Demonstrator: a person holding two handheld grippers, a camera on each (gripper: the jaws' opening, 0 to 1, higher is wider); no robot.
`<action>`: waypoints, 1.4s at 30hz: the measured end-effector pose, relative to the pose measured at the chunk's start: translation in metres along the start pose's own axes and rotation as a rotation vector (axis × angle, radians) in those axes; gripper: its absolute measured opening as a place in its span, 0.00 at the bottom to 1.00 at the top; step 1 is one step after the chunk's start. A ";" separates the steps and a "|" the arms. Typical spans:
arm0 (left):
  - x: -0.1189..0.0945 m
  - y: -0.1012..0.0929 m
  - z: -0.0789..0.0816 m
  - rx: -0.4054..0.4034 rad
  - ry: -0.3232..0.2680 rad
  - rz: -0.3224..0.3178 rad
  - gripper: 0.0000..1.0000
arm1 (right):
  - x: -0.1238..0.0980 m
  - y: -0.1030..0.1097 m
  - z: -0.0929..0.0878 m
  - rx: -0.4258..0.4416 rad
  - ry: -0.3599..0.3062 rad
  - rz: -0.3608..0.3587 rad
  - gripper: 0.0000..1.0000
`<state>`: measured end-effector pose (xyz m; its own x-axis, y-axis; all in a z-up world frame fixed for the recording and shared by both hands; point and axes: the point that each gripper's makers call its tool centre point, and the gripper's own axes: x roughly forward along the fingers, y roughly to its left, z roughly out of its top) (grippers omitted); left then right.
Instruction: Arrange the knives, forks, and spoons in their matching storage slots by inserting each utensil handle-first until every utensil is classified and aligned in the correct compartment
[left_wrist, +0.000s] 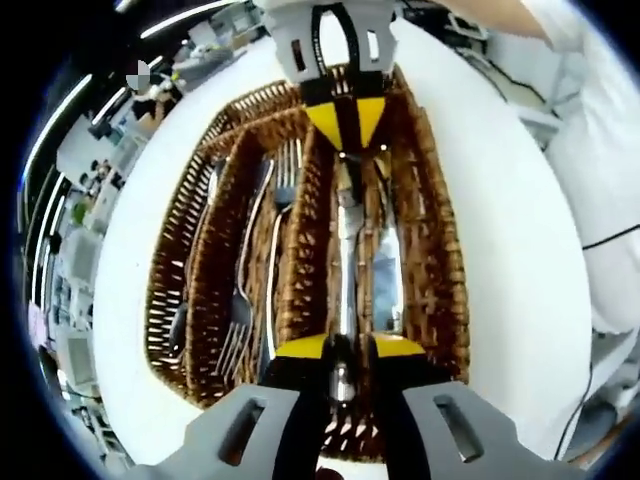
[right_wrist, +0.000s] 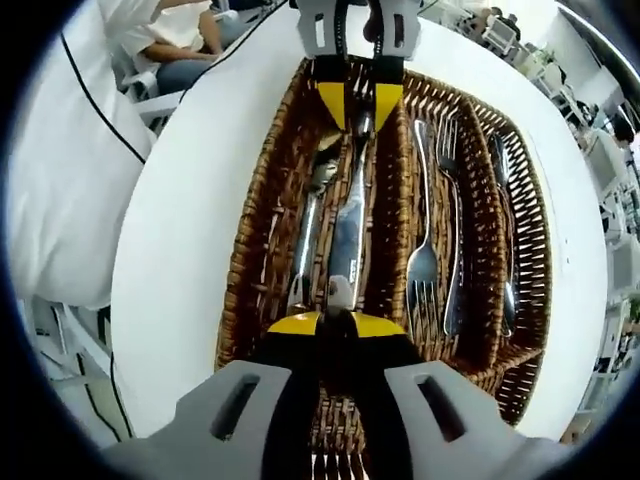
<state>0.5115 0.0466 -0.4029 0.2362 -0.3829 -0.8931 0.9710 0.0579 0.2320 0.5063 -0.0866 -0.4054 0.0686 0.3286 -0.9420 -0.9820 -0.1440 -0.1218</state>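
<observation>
Two hand-held grippers meet over one knife (right_wrist: 347, 240), which lies lengthwise in a compartment of the wicker tray (right_wrist: 255, 250). The right hand-held gripper (right_wrist: 335, 322) has its yellow-tipped jaws drawn narrow around the near end of that knife, and the left hand-held gripper (right_wrist: 358, 103) comes in from the far side and pinches the other end. In the left gripper view the same knife (left_wrist: 347, 250) runs straight ahead from the left hand-held gripper (left_wrist: 350, 347), whose jaws are closed narrow on it, to the right hand-held gripper (left_wrist: 347, 125) at the far end.

Just left of the right gripper's jaws, in the same compartment, lies a spoon (right_wrist: 310, 225) (bowl toward the far end). To the right, past a wicker divider, lie two forks (right_wrist: 432, 240), tines toward the right gripper. Beyond them, in the outermost slot, is a darker utensil (right_wrist: 505, 235); I cannot tell what kind.

The tray rests on a round white table (right_wrist: 185, 220). A person in white clothing (right_wrist: 60, 170) stands at the left of the right gripper.
</observation>
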 end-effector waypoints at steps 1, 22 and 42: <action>0.001 0.000 -0.001 0.007 0.007 0.006 0.12 | 0.002 0.001 0.000 -0.012 -0.003 -0.003 0.10; 0.002 0.005 -0.004 0.004 0.021 0.039 0.10 | 0.001 -0.004 0.001 0.002 -0.024 -0.063 0.10; -0.001 0.010 -0.006 0.017 0.028 0.116 0.11 | -0.008 -0.005 0.001 0.041 -0.050 -0.091 0.12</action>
<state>0.5212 0.0526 -0.4021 0.3485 -0.3487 -0.8700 0.9362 0.0848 0.3411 0.5106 -0.0871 -0.3970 0.1496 0.3845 -0.9109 -0.9787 -0.0734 -0.1917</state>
